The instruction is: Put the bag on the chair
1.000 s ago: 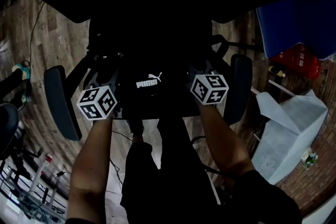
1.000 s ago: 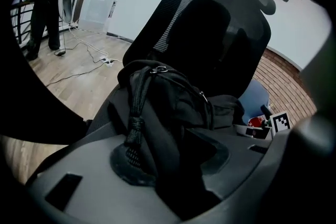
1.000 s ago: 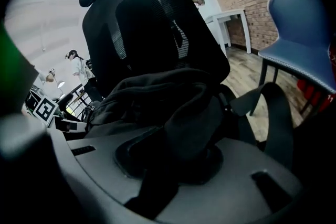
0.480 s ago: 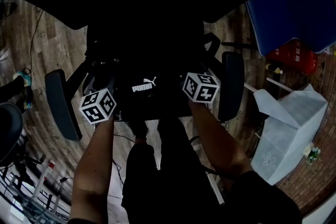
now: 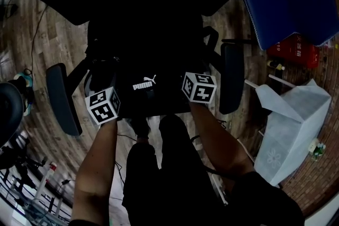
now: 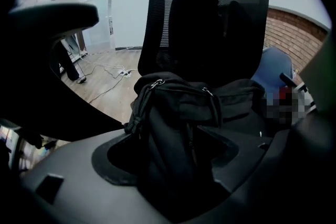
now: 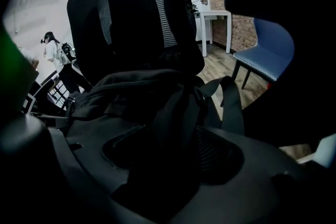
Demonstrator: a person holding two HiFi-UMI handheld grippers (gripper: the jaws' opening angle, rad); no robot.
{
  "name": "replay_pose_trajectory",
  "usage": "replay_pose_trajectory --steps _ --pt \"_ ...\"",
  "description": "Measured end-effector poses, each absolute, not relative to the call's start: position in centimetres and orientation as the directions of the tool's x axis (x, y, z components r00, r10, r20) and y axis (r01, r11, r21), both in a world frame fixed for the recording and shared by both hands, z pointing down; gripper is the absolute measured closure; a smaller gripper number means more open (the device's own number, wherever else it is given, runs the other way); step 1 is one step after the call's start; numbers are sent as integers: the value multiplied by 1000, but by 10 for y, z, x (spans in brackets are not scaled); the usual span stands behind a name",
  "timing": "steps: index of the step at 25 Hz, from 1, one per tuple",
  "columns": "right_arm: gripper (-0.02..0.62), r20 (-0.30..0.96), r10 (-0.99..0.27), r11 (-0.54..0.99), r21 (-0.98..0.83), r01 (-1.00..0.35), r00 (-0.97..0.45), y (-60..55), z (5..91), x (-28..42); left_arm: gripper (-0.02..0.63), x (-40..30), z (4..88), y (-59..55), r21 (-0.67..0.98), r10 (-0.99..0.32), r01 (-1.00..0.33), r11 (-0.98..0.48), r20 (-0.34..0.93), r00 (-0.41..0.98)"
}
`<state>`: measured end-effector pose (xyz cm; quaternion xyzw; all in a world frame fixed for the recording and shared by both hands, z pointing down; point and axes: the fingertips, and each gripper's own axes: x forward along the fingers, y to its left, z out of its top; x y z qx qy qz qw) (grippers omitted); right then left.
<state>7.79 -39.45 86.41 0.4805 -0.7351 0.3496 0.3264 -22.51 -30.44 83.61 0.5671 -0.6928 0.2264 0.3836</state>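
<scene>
Your left gripper [image 6: 176, 155] and right gripper [image 7: 170, 155]: jaws just opened wide, pads off, bag fabric loose between each pair. Black Puma backpack [image 5: 145, 95] sits on the office chair [image 5: 231, 82] seat. Release step, I judge. Next, draw both back without snagging straps.

The bag [image 5: 145, 87] lies on the chair [image 6: 210, 13], between its two armrests [image 5: 62, 99].

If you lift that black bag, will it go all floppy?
Probably floppy: the black fabric bag sags in soft folds on the black mesh office chair. Its loose strap would likely dangle. Likely not slippery, since the cloth looks matte.
</scene>
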Motion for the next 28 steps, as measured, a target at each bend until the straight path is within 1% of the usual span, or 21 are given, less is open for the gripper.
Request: replay_pose_trajectory --steps 5,7,12,13,15,18,21,24,27,28 --pt "299 819 -471 267 -220 -938 -327 -383 852 75 261 -207 824 -301 148 -635 -971 185 772 -3" --pt "301 812 -476 292 -216 -932 -337 -382 844 73 261 -200 814 -301 169 -655 -970 174 755 14" --pt "334 781 -505 327 -222 -918 -369 -377 810 69 261 -190 785 -299 221 -693 -962 163 719 47" --pt "351 775 -511 338 -219 -916 -373 -378 802 68 261 -187 778 -300 224 -700 -963 150 712 56" --pt "405 760 -527 361 -206 -909 -381 -380 786 68 262 -181 765 -302 227 -716 -966 124 694 71" --pt "478 743 -544 388 -190 -902 -390 -376 761 66 262 -179 744 -298 238 -728 -963 126 682 73" --pt "508 724 -554 405 -196 -893 -410 -369 733 64 269 -179 718 -292 255 -745 -959 127 662 77" --pt "534 682 -580 434 -205 -877 -446 -371 700 59 307 -179 690 -289 273 -771 -955 114 631 88" --pt "537 644 -601 472 -192 -860 -474 -374 667 55 406 -180 656 -289 274 -810 -958 85 579 93" --pt "537 632 -606 479 -193 -856 -482 -374 657 53 428 -180 645 -288 276 -823 -958 76 560 96"
